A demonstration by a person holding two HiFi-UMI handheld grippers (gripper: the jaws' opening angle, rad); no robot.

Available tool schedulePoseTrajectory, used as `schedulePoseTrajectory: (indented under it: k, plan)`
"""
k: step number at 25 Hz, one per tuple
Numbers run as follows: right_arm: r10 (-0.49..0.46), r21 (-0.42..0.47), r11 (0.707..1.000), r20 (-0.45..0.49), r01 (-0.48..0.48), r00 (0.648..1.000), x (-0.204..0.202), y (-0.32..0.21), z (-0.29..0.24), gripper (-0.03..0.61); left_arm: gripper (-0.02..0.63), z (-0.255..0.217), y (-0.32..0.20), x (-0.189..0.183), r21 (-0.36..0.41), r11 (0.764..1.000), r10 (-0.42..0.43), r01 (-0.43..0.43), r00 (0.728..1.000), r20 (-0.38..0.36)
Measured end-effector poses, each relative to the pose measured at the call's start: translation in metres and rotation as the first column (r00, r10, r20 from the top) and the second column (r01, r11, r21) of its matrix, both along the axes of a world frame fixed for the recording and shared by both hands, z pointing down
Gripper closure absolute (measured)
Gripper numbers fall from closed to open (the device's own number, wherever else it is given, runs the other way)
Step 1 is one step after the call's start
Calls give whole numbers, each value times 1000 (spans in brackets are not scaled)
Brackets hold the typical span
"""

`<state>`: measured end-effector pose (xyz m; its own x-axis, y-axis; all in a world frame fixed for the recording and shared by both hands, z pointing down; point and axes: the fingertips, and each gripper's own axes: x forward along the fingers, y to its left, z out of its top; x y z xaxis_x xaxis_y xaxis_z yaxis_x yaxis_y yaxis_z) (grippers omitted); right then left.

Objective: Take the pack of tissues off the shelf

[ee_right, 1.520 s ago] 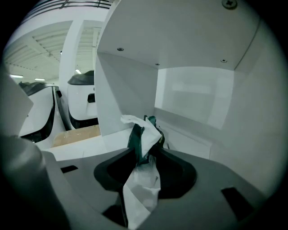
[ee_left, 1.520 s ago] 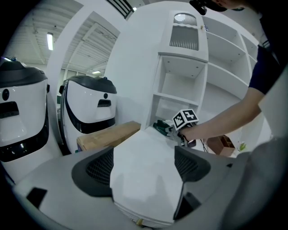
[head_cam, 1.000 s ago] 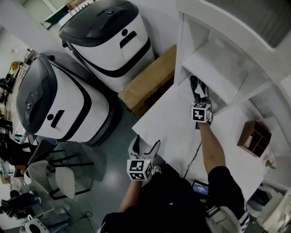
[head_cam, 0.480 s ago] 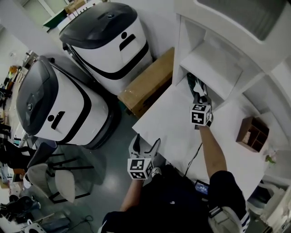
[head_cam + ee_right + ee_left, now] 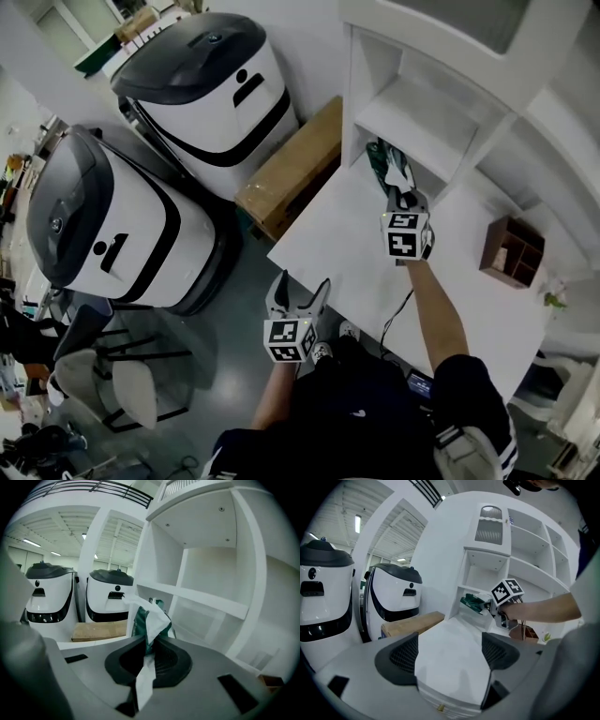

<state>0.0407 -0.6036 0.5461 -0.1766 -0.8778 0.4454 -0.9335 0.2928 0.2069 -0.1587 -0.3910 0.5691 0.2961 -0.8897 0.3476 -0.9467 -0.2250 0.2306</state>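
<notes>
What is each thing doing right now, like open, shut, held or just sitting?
pack of tissues, pinched and held up in front of the shelf.
right gripper, shut on the pack of tissues.
left gripper, open, nothing between its jaws.
cardboard box, lying flat on the floor.

The head view looks steeply down on the white worktop [image 5: 337,253] and the white open-fronted shelf unit [image 5: 412,112]. The left gripper view sits low at the worktop's near edge, facing the shelf unit from well back. The right gripper view faces it close up. All three share the two rounded white-and-black machines [image 5: 202,84].
</notes>
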Motion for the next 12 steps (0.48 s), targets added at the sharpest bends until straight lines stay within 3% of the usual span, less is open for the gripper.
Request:
schedulePoseTrajectory:
  k: [12]
  plan:
    - [-33, 64, 997, -11, 34, 999, -17, 84, -47, 560, 207, -12, 41, -15, 42, 999, 33, -31, 999, -27]
